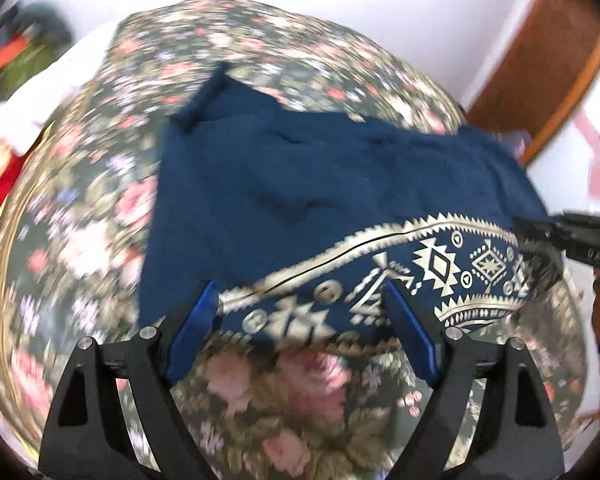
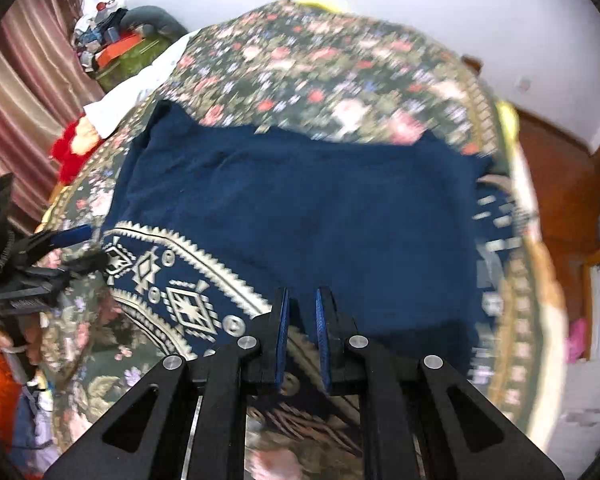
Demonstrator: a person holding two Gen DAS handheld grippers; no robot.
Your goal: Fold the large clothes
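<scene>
The garment lies spread on the bed, a clothes pile beyond it.

A navy garment is spread flat on a floral bedspread; its cream-patterned hem runs along the near left edge. The right gripper is seen over that hem, jaws nearly closed; whether cloth is pinched cannot be told. The left gripper is seen at the hem's left end, jaws parted, held by a hand. Pink curtains and a clothes pile are seen at upper left.
</scene>
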